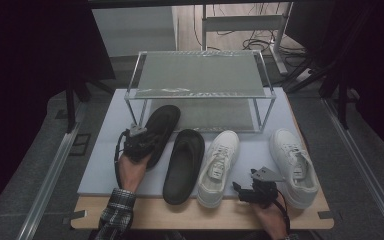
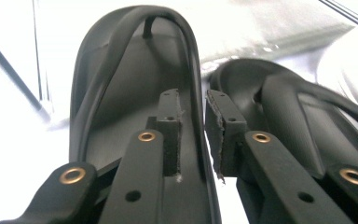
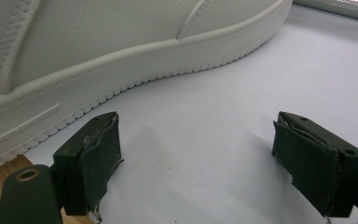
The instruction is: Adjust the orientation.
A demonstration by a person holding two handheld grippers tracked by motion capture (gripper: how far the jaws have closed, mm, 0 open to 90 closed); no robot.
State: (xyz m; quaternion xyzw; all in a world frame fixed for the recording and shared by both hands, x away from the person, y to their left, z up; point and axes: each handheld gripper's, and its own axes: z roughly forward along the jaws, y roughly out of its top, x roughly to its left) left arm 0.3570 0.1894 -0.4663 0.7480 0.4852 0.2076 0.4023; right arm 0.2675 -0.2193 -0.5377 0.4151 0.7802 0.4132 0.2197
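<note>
Shadow swallows both sides of the high view, so you cannot make out what stands beyond the table's edges, and your right forearm is cut off at the bottom.

Your left gripper (image 1: 141, 136) has its jaws nearly together on the side rim of the black flip-flop (image 1: 159, 131) (one pad inside the sole's edge, one outside, seen clearly in the left gripper view (image 2: 193, 133)). That flip-flop (image 2: 135, 93) is matte black with a thin thong strap, and its toe lies just under the front of the clear two-tier rack (image 1: 200, 87). The second black sandal (image 1: 184, 165) lies just beside it, on its right.

Your right gripper (image 1: 254, 192) rests with jaws wide apart and nothing between them (image 3: 198, 154), close to the left white sneaker (image 1: 219, 167), whose ribbed sole (image 3: 121, 60) crosses the right gripper view. The other white sneaker (image 1: 294, 165) lies further right.

All four shoes sit on a pale grey mat (image 1: 105, 165) over a wooden tabletop (image 1: 180, 216). Cables trail on the floor behind the rack.
</note>
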